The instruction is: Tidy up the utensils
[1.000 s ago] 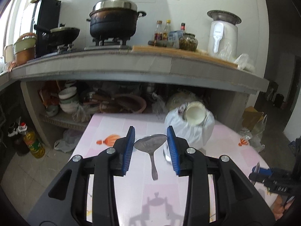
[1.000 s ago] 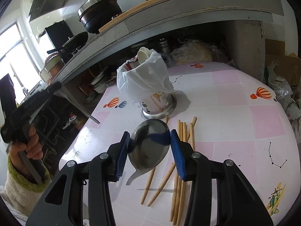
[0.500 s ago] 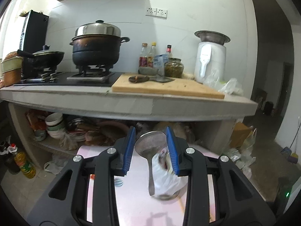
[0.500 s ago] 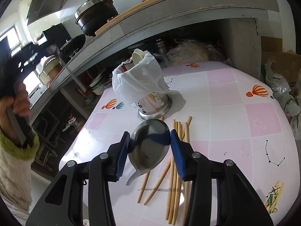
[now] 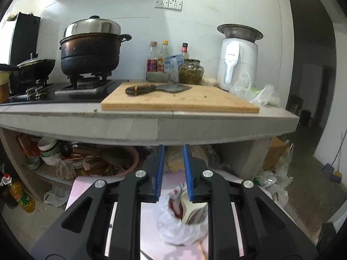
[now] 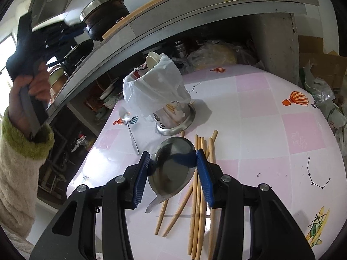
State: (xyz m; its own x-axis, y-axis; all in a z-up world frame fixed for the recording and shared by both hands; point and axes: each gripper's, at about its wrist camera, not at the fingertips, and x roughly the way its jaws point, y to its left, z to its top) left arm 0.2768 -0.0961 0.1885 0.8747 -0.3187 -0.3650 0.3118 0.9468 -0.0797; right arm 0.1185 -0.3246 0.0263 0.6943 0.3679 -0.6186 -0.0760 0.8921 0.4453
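1. Utensils are only partly sorted: the right gripper (image 6: 173, 173) pinches a large steel ladle (image 6: 172, 170) by its bowl, above the pink table (image 6: 271, 130).
2. The left gripper (image 5: 173, 171) has just been closing; its jaws stand narrowly apart with nothing between them, raised above the holder.
3. A small spoon (image 6: 130, 127) lies on the table beside the utensil holder (image 6: 173, 119), and the chopsticks (image 6: 200, 186) lie loose; all seem still to be stowed.
4. A plastic bag (image 6: 156, 91) drapes the holder's mouth and may obstruct insertion; the cluttered counter (image 5: 151, 125) overhangs behind.
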